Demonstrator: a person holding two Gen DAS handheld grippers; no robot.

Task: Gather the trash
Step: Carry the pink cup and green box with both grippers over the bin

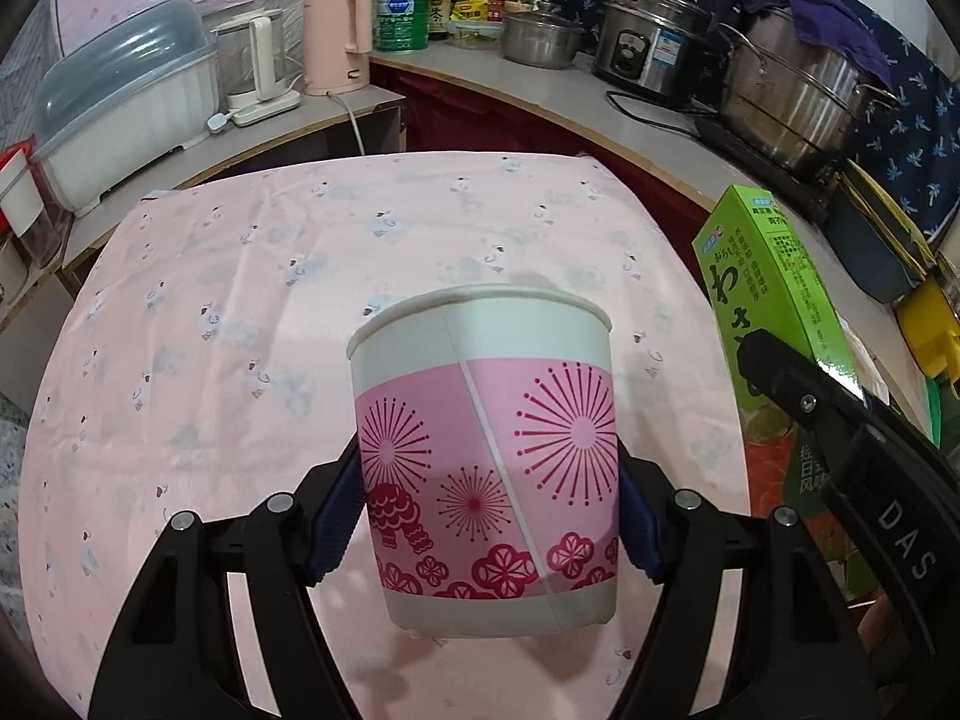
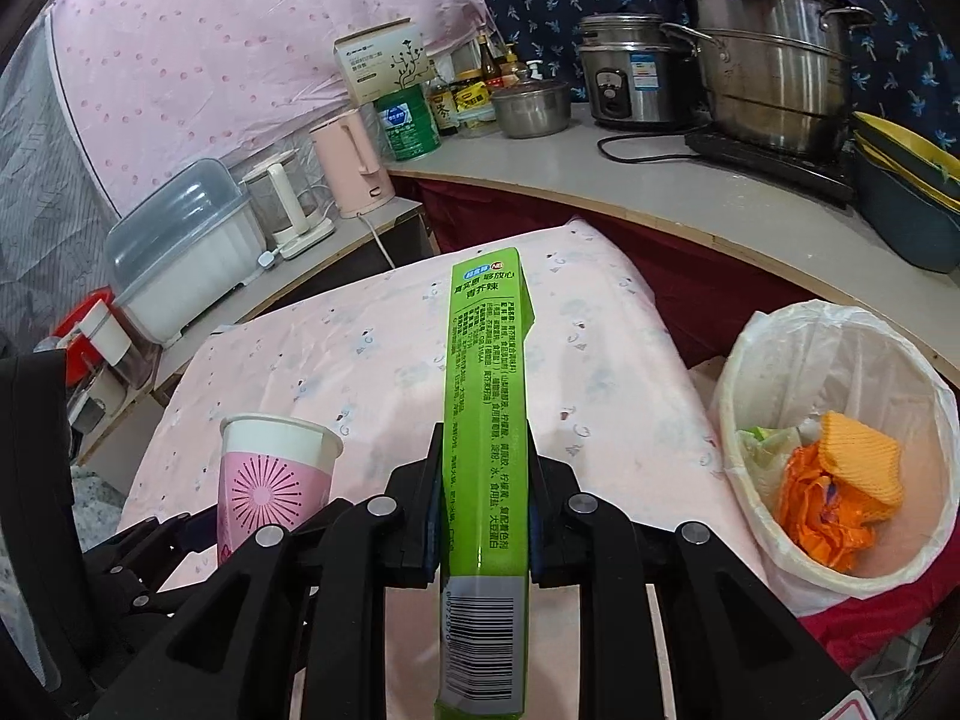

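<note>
— Jaws on the left gripper [image 1: 487,516]?
— Closed on the paper cup [image 1: 485,462], blue pads [image 1: 333,531] pressed against both sides of its lower half. Upright between them, rim uppermost, base lifted clear of the pink cloth [image 1: 240,300] over the worktop.

— Anything else in the left wrist view?
— Green box [image 1: 774,300] at the right edge, with part of the other gripper across its lower end. Beyond the cloth, a pink kettle [image 1: 336,39], a rice cooker [image 1: 651,45] and a steel pot [image 1: 798,96] along the back counter.

— And from the right wrist view?
— Right gripper [image 2: 483,516] clamped on the green box, narrowly parted to the width of its slim side. Box standing on end between the jaws, barcode end low and nearest the camera, top reaching well past the fingertips over the cloth.

— Cup visible there too?
— Yes, low on the left, held upright, with the left gripper's black frame beneath it.

— And the bin?
— Lined trash bin [image 2: 744,372] at the right, just beside the cloth's edge, orange scraps [image 2: 834,492] inside. Box and cup both outside it.
</note>
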